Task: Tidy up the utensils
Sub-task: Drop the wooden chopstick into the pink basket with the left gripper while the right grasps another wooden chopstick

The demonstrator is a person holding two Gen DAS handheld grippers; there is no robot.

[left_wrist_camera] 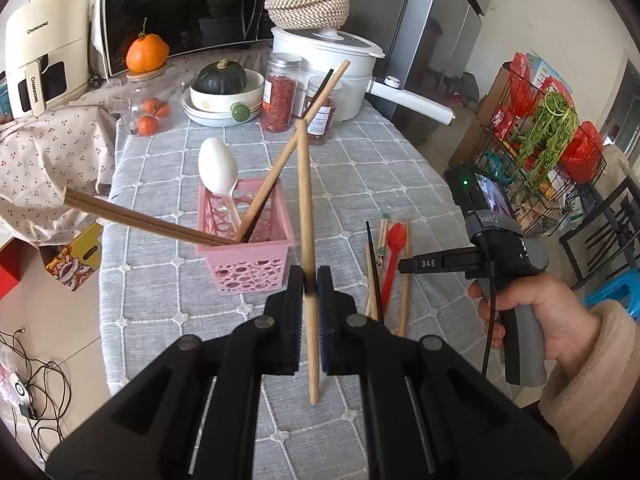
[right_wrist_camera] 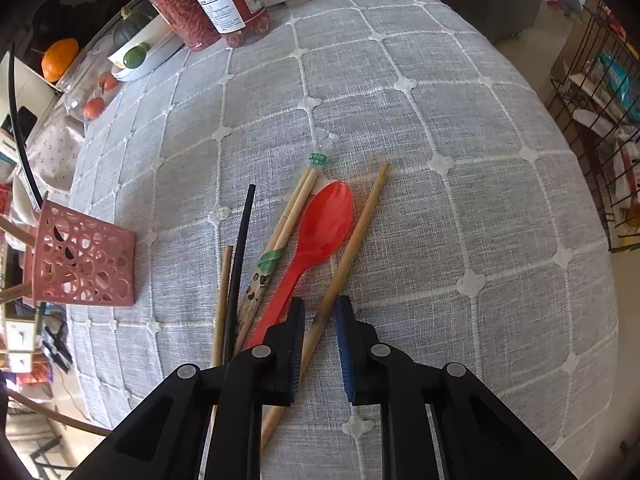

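The left gripper [left_wrist_camera: 311,280] clamps a pale wooden chopstick [left_wrist_camera: 306,216]; it should tip it upright over the pink perforated plastic basket [left_wrist_camera: 248,256] before releasing. The right gripper [right_wrist_camera: 320,320] straddles another chopstick [right_wrist_camera: 352,248], not visibly pinching.

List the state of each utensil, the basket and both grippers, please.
Left gripper: shut on a wooden chopstick, held upright.
Right gripper: open around a wooden chopstick on the tablecloth.
Pink basket: upright, holding a white spoon and chopsticks.
Red spoon: lying flat, bowl up.
Black chopstick: lying flat.

Left wrist view: slanting down across table [left_wrist_camera: 168,152]. Right wrist view: steeper, closer. Shared: pink basket [left_wrist_camera: 248,256].
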